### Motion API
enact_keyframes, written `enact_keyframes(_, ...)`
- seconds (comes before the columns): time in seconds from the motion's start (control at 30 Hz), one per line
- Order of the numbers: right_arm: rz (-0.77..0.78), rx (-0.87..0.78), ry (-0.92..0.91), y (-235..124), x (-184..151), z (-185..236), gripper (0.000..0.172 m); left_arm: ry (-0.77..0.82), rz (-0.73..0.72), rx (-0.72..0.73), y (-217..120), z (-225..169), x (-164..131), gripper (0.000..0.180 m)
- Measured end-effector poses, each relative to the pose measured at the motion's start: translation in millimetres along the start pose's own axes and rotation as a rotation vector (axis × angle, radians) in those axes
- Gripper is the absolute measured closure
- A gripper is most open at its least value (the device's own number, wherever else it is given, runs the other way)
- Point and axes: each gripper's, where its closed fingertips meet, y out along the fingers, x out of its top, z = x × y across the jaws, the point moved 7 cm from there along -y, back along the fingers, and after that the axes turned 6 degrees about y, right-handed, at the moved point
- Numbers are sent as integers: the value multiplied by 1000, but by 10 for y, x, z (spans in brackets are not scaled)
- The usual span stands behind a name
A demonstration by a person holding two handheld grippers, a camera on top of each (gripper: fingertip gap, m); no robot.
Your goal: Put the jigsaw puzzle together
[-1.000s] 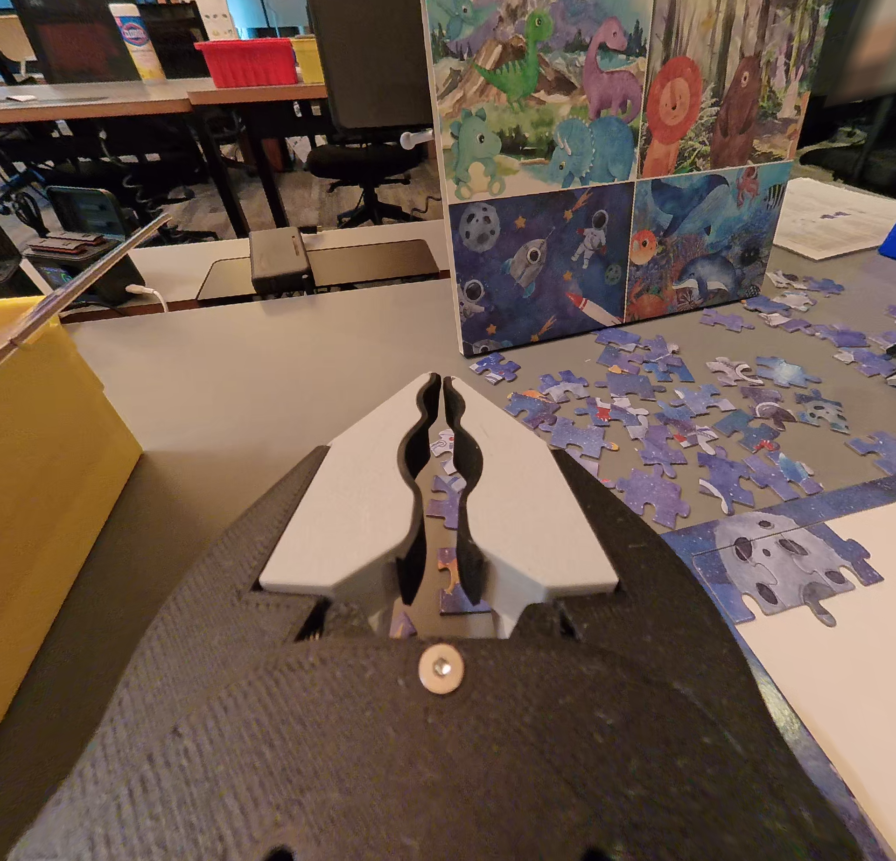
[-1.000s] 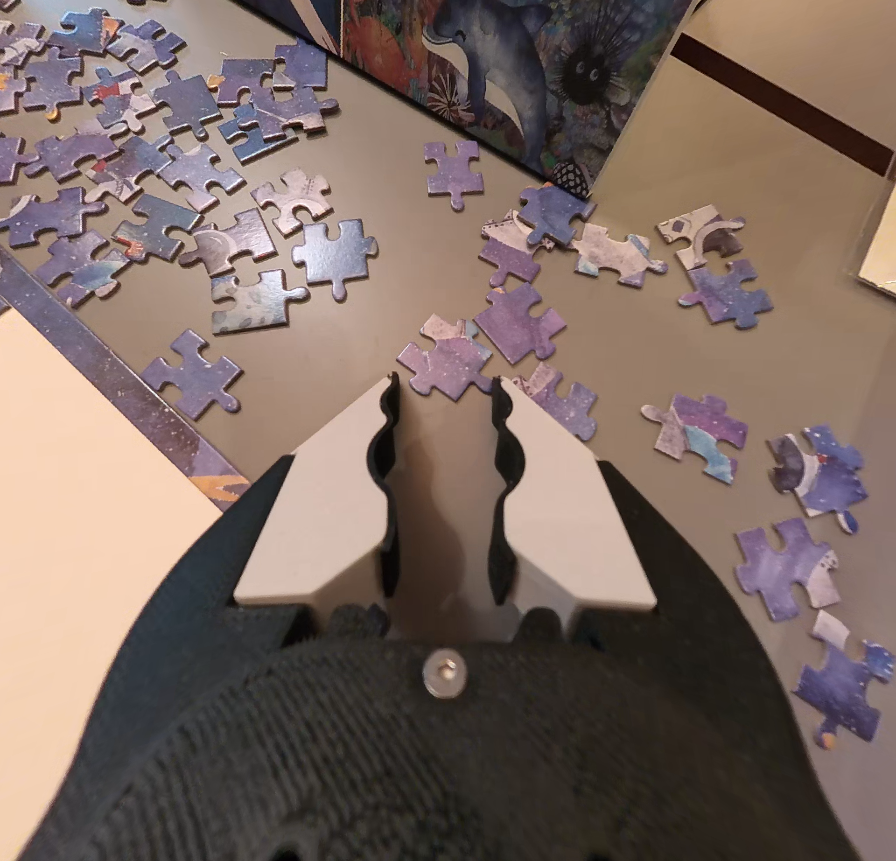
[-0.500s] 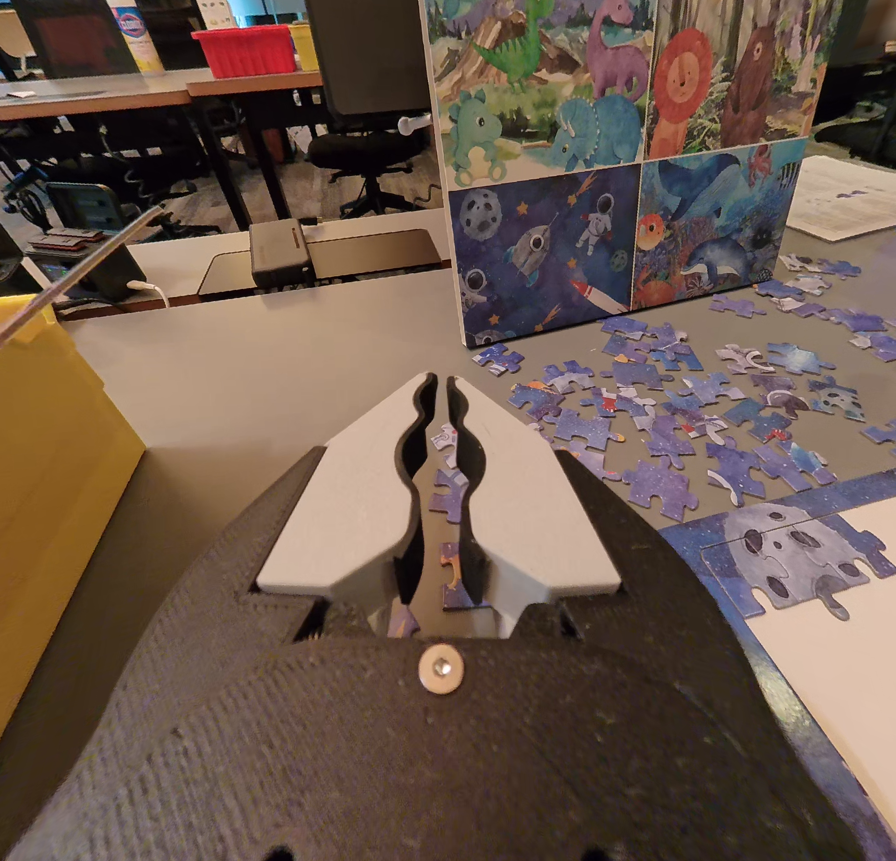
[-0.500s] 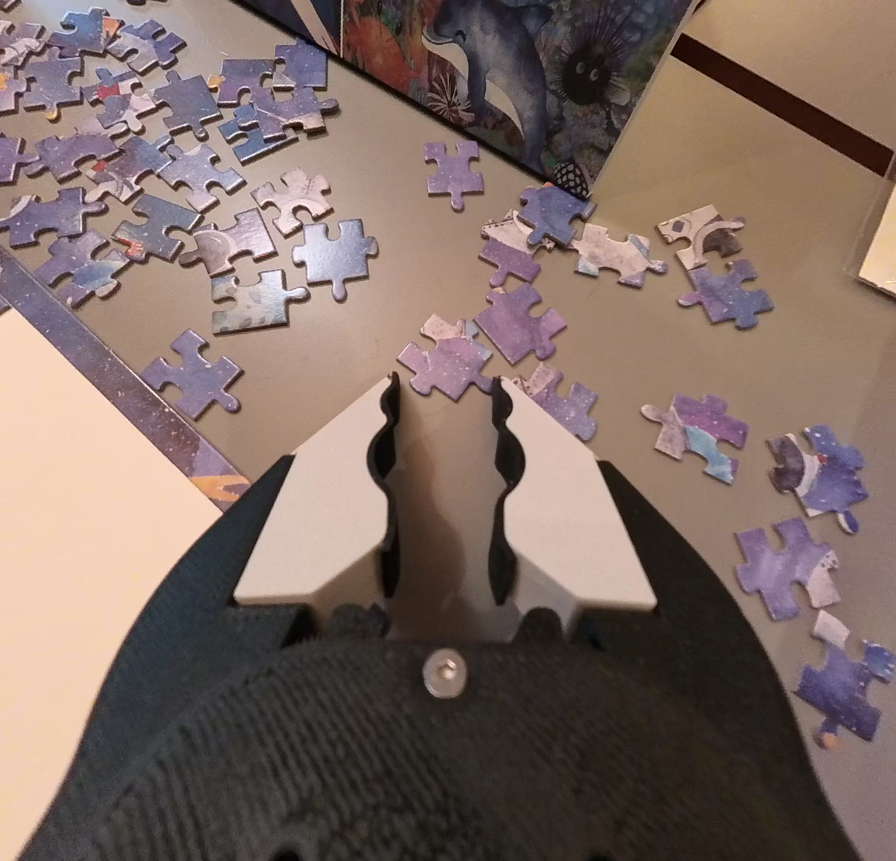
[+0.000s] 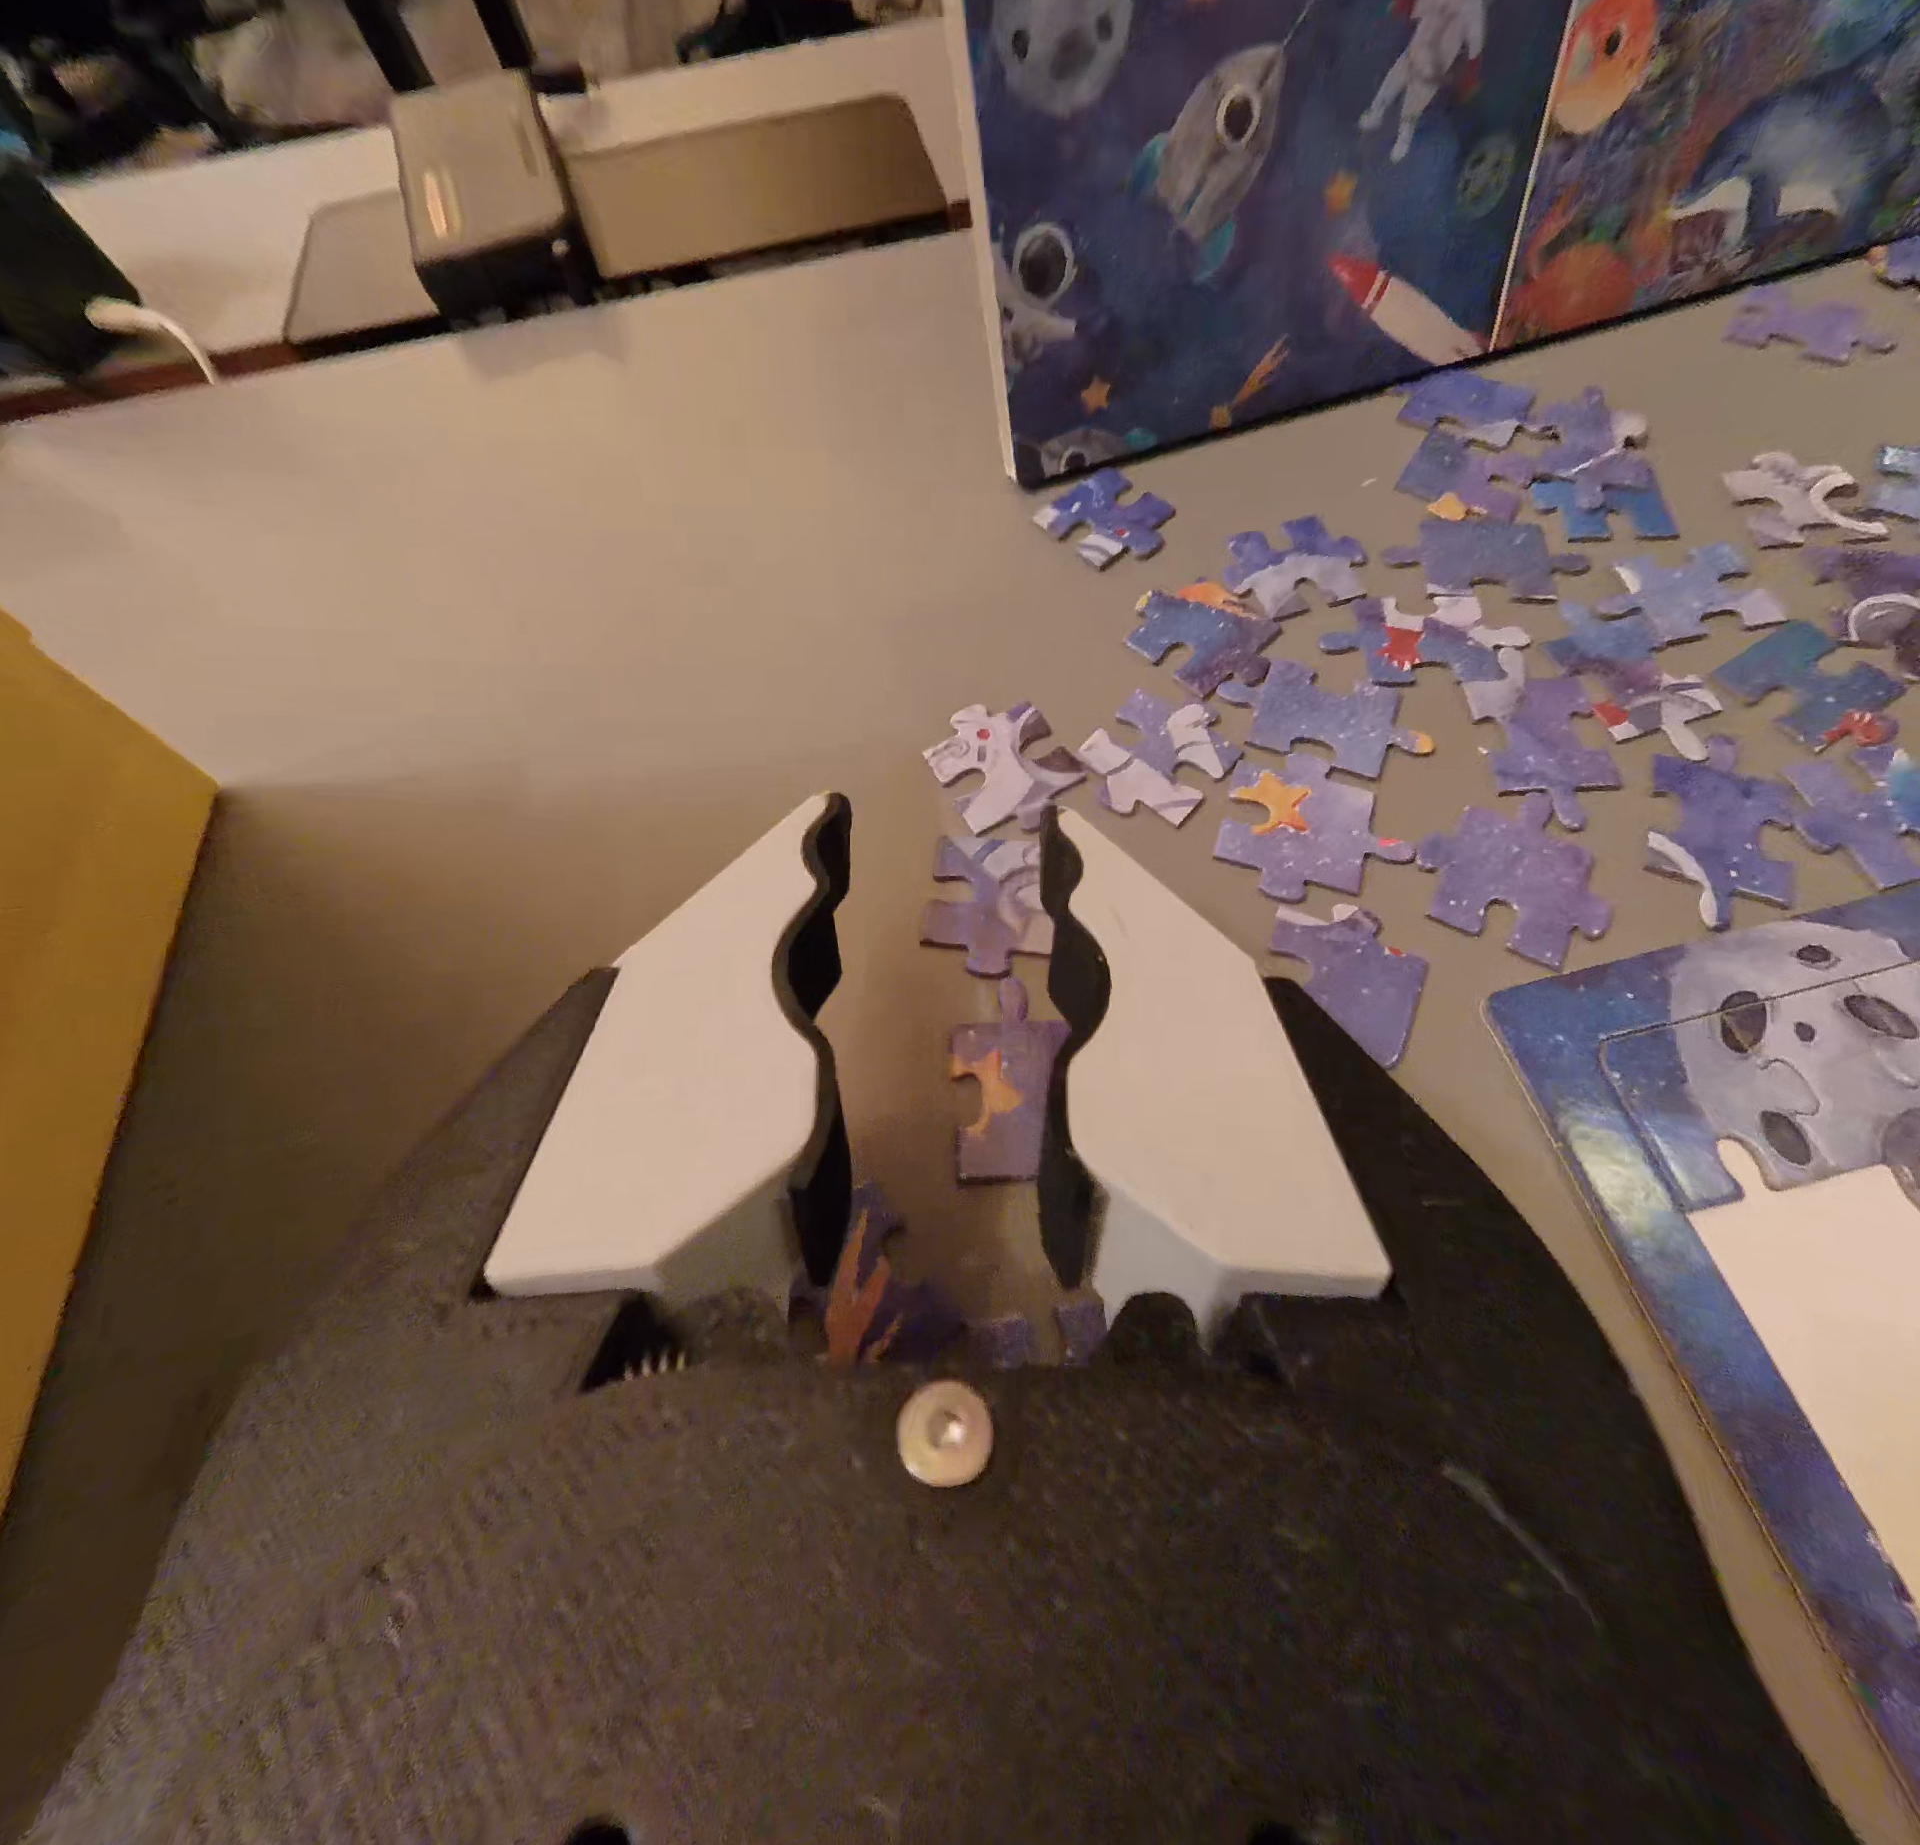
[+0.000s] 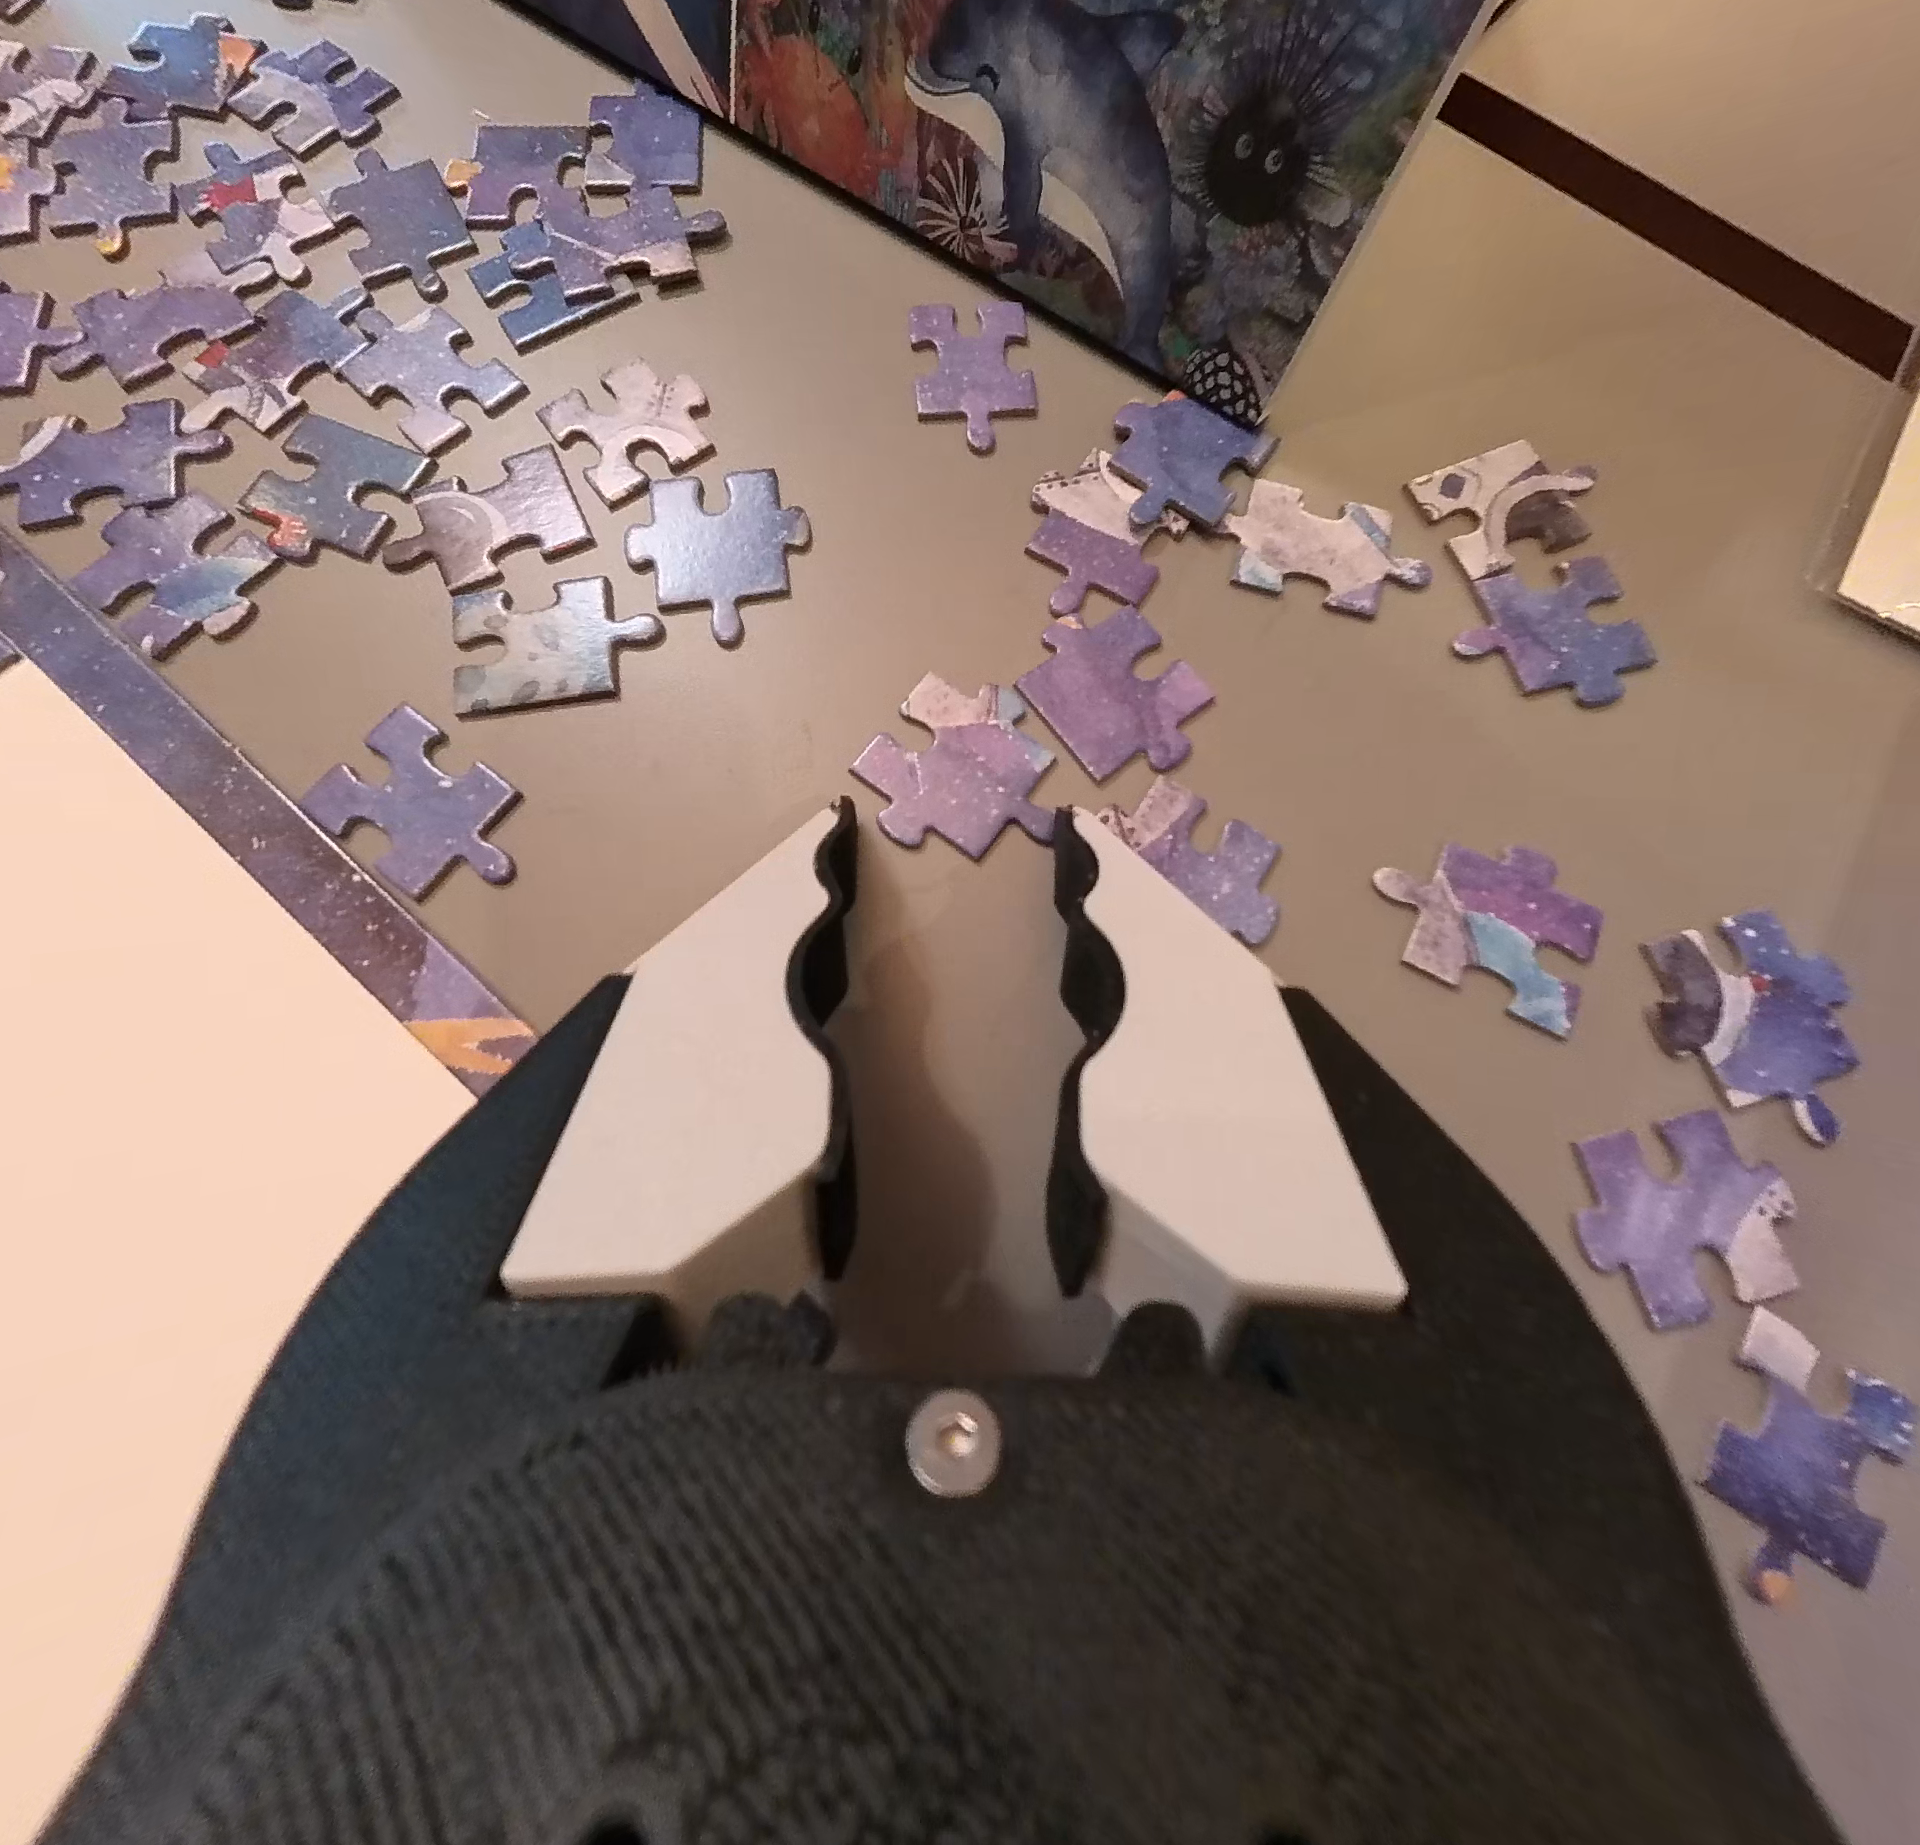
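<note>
My left gripper point(image 5: 943, 810) is open and holds nothing, low over the grey table point(image 5: 520, 600). Purple-blue puzzle pieces lie flat on the table between and below its fingers: one with a pale swirl point(image 5: 987, 912) and one with an orange mark point(image 5: 1000, 1089). A white-grey piece point(image 5: 997, 761) lies just past the right fingertip. My right gripper point(image 6: 953, 813) is open and empty above the table. A purple piece point(image 6: 961, 777) lies just ahead of its fingertips, and another point(image 6: 1205, 860) lies beside its right finger.
Several loose pieces are scattered to the right point(image 5: 1507, 652) and across the table point(image 6: 312, 393). A picture box point(image 5: 1299, 185) stands behind them and also shows in the right wrist view point(image 6: 1091, 133). A puzzle board with a moon section point(image 5: 1766, 1047) lies at right, its border point(image 6: 260, 839) at left. A yellow box point(image 5: 83, 964) is at left. My hands' fingertips stand some 35 cm from each other. To reach the white-grey piece point(image 5: 997, 761) in a straight line is about 5 cm for my left fingers, about 30 cm for my right.
My left gripper, shut before with nothing between its pads, has opened and moved forward and down toward the pieces near the box. My right gripper has not moved and stays open.
</note>
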Motion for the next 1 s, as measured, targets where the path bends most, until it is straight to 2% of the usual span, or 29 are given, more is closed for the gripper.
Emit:
enact_keyframes(0.17,0,0,0,-1,0,-1,135,-67,39,-47,27,37,-42,144)
enact_keyframes(0.63,0,0,0,0,0,0,135,-53,62,-59,53,17,-49,143)
enact_keyframes(1.0,0,0,0,0,0,2,135,-101,94,28,74,107,-76,178)
